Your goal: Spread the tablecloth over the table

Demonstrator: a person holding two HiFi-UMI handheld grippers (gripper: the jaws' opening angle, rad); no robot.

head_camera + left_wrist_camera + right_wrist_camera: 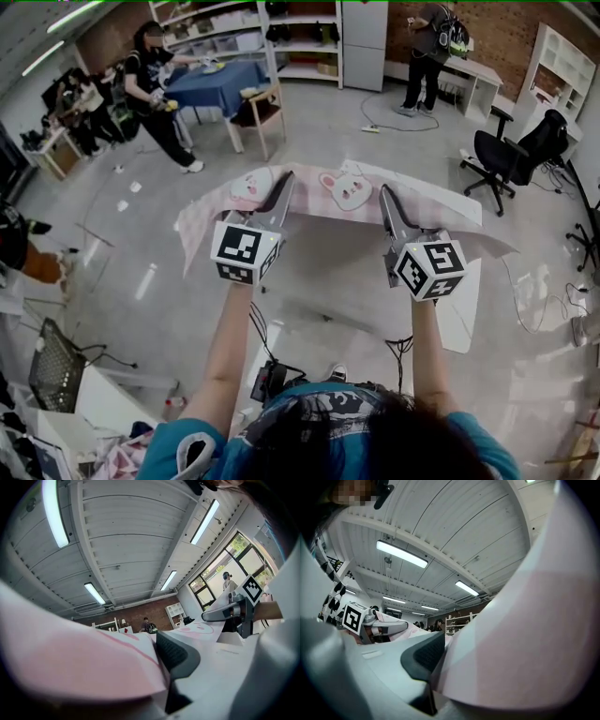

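A white rectangular surface (457, 314) stands in an open workshop room, seen from above the person's head. Most of its top is bare. Above it hangs a pink-and-white checked fabric tablecloth (328, 187) printed with cartoon animal faces. The tablecloth is held up in the air by its near edge, pulled fairly taut between the two tools. Its far part billows over the far side of the surface, and its left end droops past the surface's corner.

The left gripper (284, 185) has its jaws clamped on the near edge of the tablecloth, with fabric pressed against the dark ribbed pad. The right gripper (387, 194), well apart from it, has its jaws pinched on the same edge in the same way.

The step in hand appears to be the airborne spread, with the tablecloth raised and not yet laid down. The next move likely calls for lowering both ends together while keeping the edge taut. The fabric should settle flat and centred before either grip lets go.
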